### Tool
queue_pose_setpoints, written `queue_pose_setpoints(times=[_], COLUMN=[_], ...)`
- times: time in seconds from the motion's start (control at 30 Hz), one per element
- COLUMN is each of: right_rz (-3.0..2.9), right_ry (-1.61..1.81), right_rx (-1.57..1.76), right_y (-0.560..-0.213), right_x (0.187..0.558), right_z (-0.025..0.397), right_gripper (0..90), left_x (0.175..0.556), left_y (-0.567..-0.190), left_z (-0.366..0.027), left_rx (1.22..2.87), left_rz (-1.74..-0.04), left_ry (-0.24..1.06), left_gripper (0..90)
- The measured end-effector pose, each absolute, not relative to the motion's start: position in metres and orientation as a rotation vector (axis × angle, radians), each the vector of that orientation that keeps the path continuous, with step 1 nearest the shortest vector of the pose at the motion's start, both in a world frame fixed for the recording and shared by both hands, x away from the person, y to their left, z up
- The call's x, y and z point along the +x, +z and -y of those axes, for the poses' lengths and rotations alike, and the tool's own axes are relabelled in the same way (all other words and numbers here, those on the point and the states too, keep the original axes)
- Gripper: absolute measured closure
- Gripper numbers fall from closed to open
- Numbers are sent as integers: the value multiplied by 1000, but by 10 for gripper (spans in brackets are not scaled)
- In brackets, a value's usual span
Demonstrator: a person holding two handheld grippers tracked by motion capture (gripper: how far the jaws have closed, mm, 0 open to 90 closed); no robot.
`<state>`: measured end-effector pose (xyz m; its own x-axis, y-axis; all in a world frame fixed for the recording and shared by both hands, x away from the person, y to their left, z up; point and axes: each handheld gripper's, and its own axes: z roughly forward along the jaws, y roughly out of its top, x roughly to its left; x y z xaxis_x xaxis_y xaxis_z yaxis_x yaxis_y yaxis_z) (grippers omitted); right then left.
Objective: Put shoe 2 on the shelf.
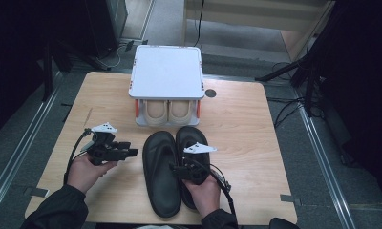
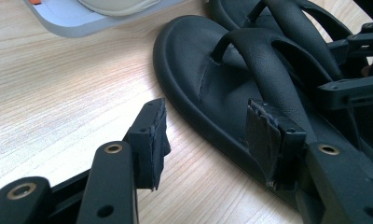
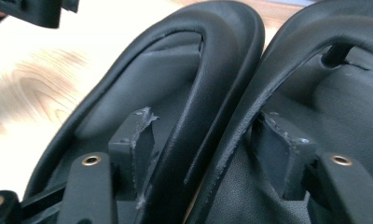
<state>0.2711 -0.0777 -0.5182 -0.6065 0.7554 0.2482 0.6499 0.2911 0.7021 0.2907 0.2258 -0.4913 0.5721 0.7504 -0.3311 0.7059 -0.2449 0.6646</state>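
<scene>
On the wooden table (image 1: pixel 237 124), a two-tier shoe rack (image 1: pixel 166 71) stands at the far edge, centred. A pair of slippers (image 1: pixel 168 110) sits side by side on its lower shelf, under the top shelf, toes toward the person. Just in front of the rack lie two sandals, touching along their inner edges: the left sandal (image 1: pixel 159 174) and the right sandal (image 1: pixel 191 143), whose toe reaches nearer the rack. The right gripper (image 1: pixel 191 168) rests over the seam between them, one jaw inside each sandal, straddling the two adjoining rims. The left gripper (image 1: pixel 124 152) hangs left of the left sandal, near but apart, jaws pointing toward it.
</scene>
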Motion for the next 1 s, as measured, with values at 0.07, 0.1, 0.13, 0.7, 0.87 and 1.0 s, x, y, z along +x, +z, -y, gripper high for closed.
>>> queue_pose_setpoints(times=[0.07,0.1,0.13,0.7,0.87,1.0], right_rz=[-2407,-2405,-2404,-2388,-2407,-2418], right_ry=[1204,1201,1197,1179,1199,1211], right_rx=[1329,1328,1327,1410,1437,1458], right_y=[-519,-519,-519,-517,-517,-516], right_x=[271,271,271,271,273,273], right_z=[76,76,75,79,81,82], right_gripper=[450,456,463,682,724,749], left_x=[291,291,291,291,292,292], left_y=[-491,-491,-491,-492,-492,-492], left_z=[-226,-226,-226,-227,-227,-228], left_rx=[1987,1987,1987,1983,1982,1981], left_rz=[-1169,-1169,-1169,-1171,-1171,-1172], left_ry=[69,70,71,72,70,71], left_gripper=[488,487,488,487,487,486])
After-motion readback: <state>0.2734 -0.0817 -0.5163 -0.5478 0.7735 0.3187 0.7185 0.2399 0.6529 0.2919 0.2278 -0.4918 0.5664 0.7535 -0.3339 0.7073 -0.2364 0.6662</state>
